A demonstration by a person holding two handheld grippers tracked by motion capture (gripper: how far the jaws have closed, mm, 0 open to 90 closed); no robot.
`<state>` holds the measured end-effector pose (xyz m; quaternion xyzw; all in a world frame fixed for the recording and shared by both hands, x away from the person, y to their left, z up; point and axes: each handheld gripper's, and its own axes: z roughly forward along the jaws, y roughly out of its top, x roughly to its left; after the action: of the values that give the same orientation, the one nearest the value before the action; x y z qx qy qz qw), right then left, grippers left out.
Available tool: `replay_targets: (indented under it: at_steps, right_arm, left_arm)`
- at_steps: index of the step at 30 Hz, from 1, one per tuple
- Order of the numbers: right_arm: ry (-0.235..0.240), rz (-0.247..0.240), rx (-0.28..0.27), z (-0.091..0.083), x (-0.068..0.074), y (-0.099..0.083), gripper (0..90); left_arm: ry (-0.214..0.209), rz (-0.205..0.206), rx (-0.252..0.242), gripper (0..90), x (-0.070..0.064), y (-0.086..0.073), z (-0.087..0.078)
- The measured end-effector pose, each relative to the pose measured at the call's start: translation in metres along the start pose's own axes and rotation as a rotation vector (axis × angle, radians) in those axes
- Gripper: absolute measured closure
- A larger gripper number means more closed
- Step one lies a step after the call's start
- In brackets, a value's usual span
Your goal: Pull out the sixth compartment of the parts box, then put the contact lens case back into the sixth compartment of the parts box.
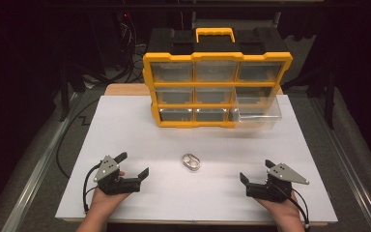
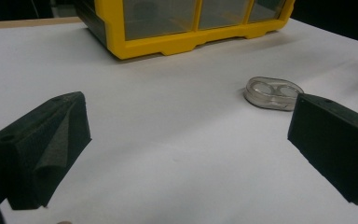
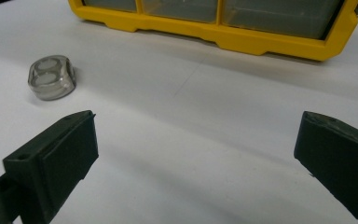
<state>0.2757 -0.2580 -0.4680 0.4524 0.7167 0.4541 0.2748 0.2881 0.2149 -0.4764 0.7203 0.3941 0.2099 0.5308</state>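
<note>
1. Left gripper (image 1: 134, 164), lower left of the frame, jaws spread wide, holding nothing.
2. Right gripper (image 1: 255, 170), lower right, likewise spread and holding nothing.
3. Clear plastic case (image 1: 191, 162) lies mid-bench, between them, below the yellow drawer organizer (image 1: 217, 88).

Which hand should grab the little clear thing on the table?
Probably the left gripper: its open jaws sit a bit nearer the small clear oval plastic case than the open right gripper, with bare white table between.
</note>
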Motion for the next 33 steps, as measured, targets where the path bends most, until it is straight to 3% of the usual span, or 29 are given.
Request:
replay_targets:
  at_steps: [4, 6, 9, 23, 33]
  right_arm:
    - [0.018, 0.013, -0.014, 0.0023, -0.0014, 0.0015, 0.0]
    - [0.028, -0.005, -0.016, 0.0039, -0.0007, 0.0031, 0.0]
    - [0.010, -0.038, -0.016, 0.0052, 0.0009, 0.0049, 0.0]
    - [0.014, -0.061, -0.026, 0.0048, 0.0064, 0.0083, 0.0]
    - [0.011, -0.099, -0.009, 0.0050, 0.0084, 0.0078, 0.0]
  left_arm:
    - [0.000, 0.000, 0.000, 0.3, 0.0018, 0.0005, 0.0012]
    - [-0.002, 0.005, 0.005, 0.3, 0.0019, 0.0001, 0.0026]
    - [0.003, 0.010, 0.016, 0.4, 0.0013, -0.0006, 0.0036]
    - [-0.008, 0.025, 0.018, 0.7, 0.0006, 0.0010, 0.0065]
    - [0.011, 0.023, 0.004, 1.6, 0.0010, 0.0026, 0.0041]
